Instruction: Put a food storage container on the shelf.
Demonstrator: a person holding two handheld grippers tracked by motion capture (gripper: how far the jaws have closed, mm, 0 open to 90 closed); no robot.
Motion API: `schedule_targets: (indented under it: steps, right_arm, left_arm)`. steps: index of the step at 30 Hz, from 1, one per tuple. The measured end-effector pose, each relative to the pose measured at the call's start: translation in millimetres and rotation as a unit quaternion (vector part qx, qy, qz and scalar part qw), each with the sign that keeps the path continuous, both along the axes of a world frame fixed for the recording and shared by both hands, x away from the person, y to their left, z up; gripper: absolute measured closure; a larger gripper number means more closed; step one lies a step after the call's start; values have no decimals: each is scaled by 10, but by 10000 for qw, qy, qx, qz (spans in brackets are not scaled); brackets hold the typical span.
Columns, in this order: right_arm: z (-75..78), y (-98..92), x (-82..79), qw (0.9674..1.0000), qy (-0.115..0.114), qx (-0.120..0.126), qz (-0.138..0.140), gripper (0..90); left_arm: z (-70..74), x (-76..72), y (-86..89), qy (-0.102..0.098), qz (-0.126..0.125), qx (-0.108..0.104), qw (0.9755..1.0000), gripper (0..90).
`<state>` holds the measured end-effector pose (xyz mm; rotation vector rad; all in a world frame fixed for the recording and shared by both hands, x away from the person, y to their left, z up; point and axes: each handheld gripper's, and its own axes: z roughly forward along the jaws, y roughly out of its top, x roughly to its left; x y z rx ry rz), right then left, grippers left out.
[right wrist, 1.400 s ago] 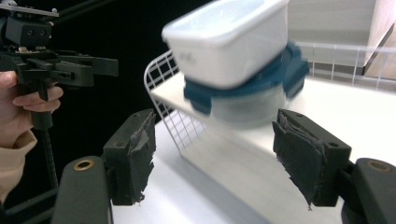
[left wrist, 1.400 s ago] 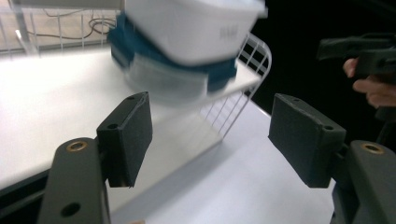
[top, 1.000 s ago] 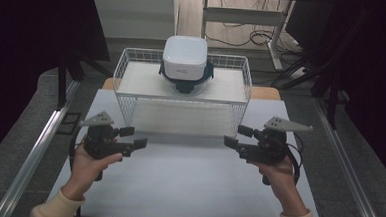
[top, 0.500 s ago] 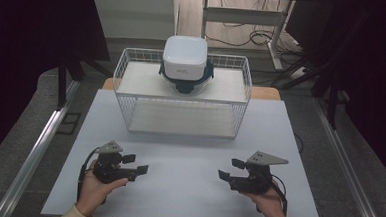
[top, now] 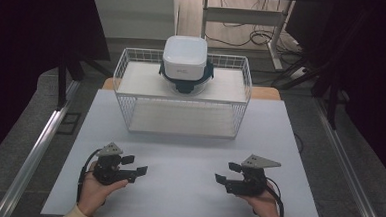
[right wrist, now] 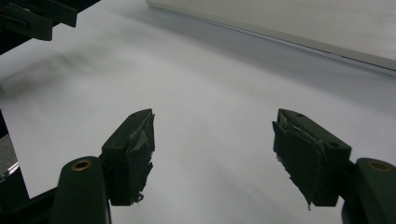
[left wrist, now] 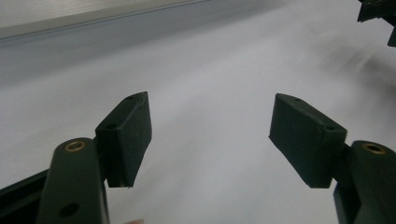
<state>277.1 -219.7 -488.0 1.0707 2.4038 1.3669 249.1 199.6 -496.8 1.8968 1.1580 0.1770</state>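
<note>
My left gripper (top: 135, 166) rests low on the white table (top: 189, 138) near its front left, held in a hand, jaws pointing right. It is open, with nothing between its pads (left wrist: 128, 135). My right gripper (top: 227, 173) sits at the front right, jaws pointing left toward the other one. It is open too, and bare table shows between its worn pads (right wrist: 306, 158). The two grippers face each other across a wide gap. In the left gripper view the other gripper's tip (left wrist: 378, 14) shows at the top right.
A white wire basket (top: 181, 95) stands at the back middle of the table. A white box-shaped device (top: 184, 58) on a dark base sits on its far rim. Metal rails run along both table sides. Cables lie on the floor behind.
Both grippers have come down and back toward the front edge, from near the basket to low over the table. Their jaws stay open.
</note>
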Motion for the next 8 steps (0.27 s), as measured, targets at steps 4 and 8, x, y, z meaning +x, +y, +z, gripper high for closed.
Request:
schedule_targets:
  steps: [4,8]
  right_arm:
    - [11,-13,-2,10000,-30,6,-25,289]
    - [26,-27,-3,10000,-46,63,-49,285]
  left_arm:
    - [1,-5,-15,-40,-17,48,10000,290]
    - [-2,-7,-15,-66,-28,85,9999,289]
